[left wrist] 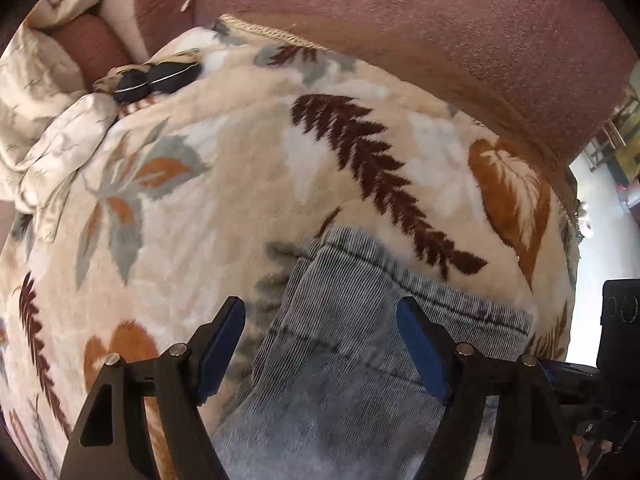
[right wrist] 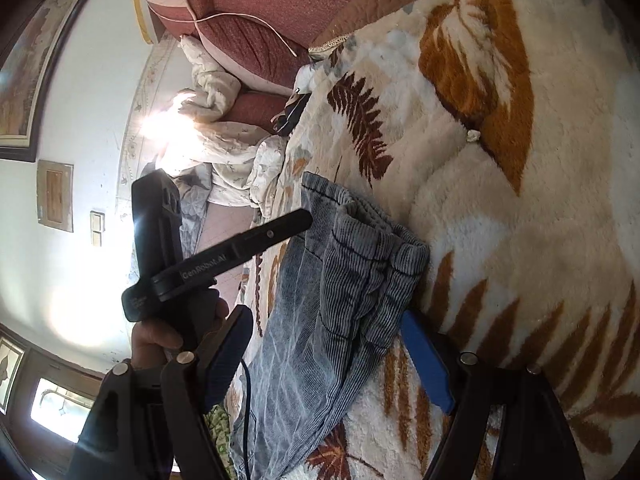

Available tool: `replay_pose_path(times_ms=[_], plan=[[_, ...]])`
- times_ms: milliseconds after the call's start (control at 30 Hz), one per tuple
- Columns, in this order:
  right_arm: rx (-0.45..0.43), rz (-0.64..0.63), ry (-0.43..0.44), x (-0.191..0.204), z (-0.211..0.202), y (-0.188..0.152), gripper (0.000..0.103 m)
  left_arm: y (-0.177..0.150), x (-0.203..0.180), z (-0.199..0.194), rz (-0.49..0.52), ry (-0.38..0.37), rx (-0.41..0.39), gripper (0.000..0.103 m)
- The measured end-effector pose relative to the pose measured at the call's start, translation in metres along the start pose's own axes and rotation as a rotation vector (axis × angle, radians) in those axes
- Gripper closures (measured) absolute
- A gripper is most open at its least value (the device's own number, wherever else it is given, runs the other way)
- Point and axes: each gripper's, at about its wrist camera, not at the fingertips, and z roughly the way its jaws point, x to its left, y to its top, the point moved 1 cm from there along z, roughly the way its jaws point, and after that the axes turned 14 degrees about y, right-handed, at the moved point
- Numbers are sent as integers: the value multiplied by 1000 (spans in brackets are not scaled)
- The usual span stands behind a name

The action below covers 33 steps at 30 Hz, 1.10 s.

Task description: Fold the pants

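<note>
— Corduroy pants, faded blue-grey, lie on a cream fleece blanket printed with brown ferns and orange leaves; where do the tools stand?

— Hem ends of both legs are stacked one on the other, pointing toward the maroon cushions at the far side. The left gripper points steeply down over the fabric, blue pads spread wide, holding nothing; the cloth shows between and below them.

— And the other one?

— The right gripper sits lower along the same garment, jaws also wide apart and empty, one pad on either side of the folded leg, with no pressing visible. From that view a hand grips the handle of the left tool, whose black finger reaches over the pant leg's edge.

— What surrounds the bedding?

— A crumpled pale quilt is bunched at the blanket's far corner, a dark bundle of fabric beside it, and a thin white cord trails over the cushions. A white wall with a framed picture rises beyond.
</note>
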Motion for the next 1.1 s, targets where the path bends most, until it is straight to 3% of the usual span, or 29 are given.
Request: replay_pose_path(times_ms=[100,300,633,800,900,1033,1100], plan=[[-1,8,3,-1,1,1,24,4,-1,5,-14,-41,-4,24],[-5,0,-13,0,3,2,24,1,-4,27,-11,-97,63,24],[7,-72,-86,8,16,3,24,17,4,36,-38,-174,47,25],[6,-79,-99,8,18,4,25,21,-10,37,-2,-157,28,36],[0,-90,-137,10,22,5,38,22,-14,35,9,-154,10,43],[0,-66,-160,3,29,9,67,16,-13,29,13,-146,-8,56],[0,-61,-166,0,29,8,71,16,-12,28,3,-143,-16,59]])
